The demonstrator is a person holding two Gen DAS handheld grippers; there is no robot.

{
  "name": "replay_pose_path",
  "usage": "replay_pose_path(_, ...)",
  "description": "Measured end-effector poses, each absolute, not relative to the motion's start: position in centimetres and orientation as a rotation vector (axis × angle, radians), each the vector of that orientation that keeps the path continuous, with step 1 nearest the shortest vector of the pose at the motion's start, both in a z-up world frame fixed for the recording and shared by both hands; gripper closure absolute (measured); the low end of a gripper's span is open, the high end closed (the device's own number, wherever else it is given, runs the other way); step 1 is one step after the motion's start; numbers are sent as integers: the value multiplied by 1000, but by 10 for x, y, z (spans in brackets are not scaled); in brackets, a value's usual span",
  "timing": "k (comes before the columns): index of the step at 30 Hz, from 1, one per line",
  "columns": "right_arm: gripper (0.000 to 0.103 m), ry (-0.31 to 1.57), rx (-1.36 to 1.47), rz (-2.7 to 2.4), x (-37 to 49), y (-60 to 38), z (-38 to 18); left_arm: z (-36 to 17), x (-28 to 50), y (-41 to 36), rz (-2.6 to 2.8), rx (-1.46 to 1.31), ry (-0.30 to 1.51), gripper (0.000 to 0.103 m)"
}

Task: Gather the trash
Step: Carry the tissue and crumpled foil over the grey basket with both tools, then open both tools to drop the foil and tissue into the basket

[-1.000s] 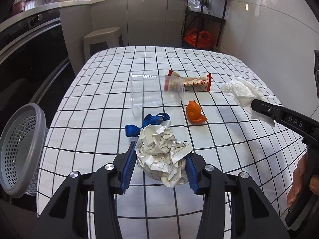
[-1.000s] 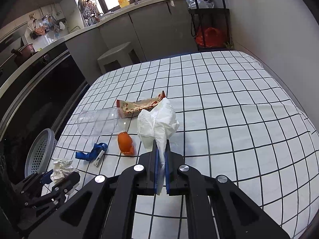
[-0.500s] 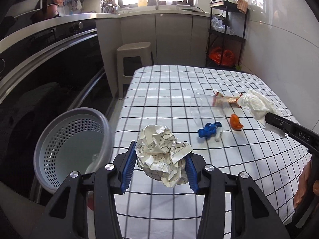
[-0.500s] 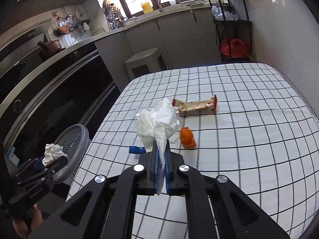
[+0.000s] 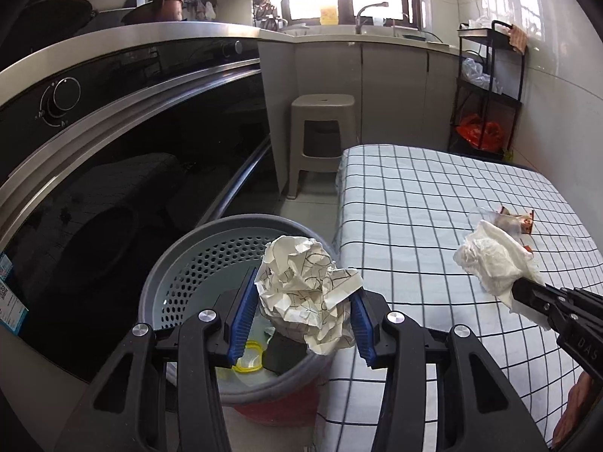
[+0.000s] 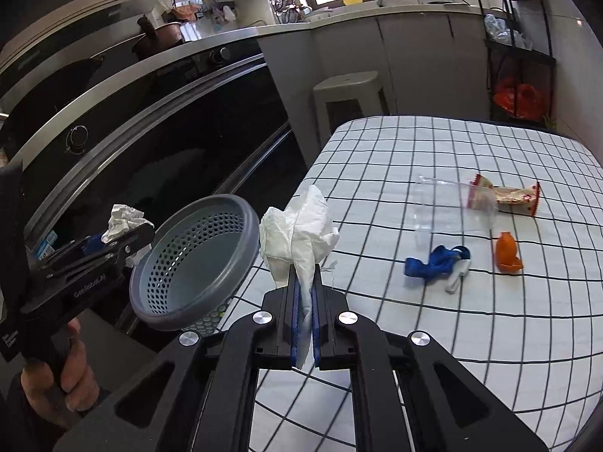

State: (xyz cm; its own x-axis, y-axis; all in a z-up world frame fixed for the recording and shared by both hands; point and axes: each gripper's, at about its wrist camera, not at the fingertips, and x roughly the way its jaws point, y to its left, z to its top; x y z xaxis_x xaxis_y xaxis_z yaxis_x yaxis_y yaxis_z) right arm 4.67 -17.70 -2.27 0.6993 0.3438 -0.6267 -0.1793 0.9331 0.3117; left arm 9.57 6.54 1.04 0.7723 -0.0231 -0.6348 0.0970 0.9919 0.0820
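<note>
I've got the left gripper (image 5: pixel 303 310) clamped on the crumpled paper ball (image 5: pixel 307 293), parked above the grey perforated bin (image 5: pixel 181 260) beside the table (image 5: pixel 433 196) so it should fall inside on release. Right gripper (image 6: pixel 305 318) pinches the white tissue (image 6: pixel 297 233) by its tail, over the table edge next to the bin, likely queued second. Cup (image 6: pixel 452 207), wrapper (image 6: pixel 507 194), orange peel (image 6: pixel 507 252), blue strap (image 6: pixel 433 261) are left on the cloth
</note>
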Motion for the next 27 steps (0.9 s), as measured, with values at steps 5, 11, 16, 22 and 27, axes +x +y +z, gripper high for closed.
replay_pose_path(5, 97, 761, 207, 348, 64, -138, -26, 1, 116, 103, 0, 84, 714, 58)
replay_pose_path(11, 97, 775, 184, 409, 87, -99, -26, -17, 136, 138, 44, 44, 772, 58)
replay_pose_path(16, 97, 805, 191, 448, 107, -73, -34, -25, 149, 145, 55, 38, 797, 58)
replay_pose_path(22, 97, 833, 172, 464, 120, -52, -42, -38, 161, 153, 61, 34, 842, 57)
replay_pose_path(27, 97, 855, 171, 473, 132, -43, -48, -46, 166, 161, 75, 13, 883, 57)
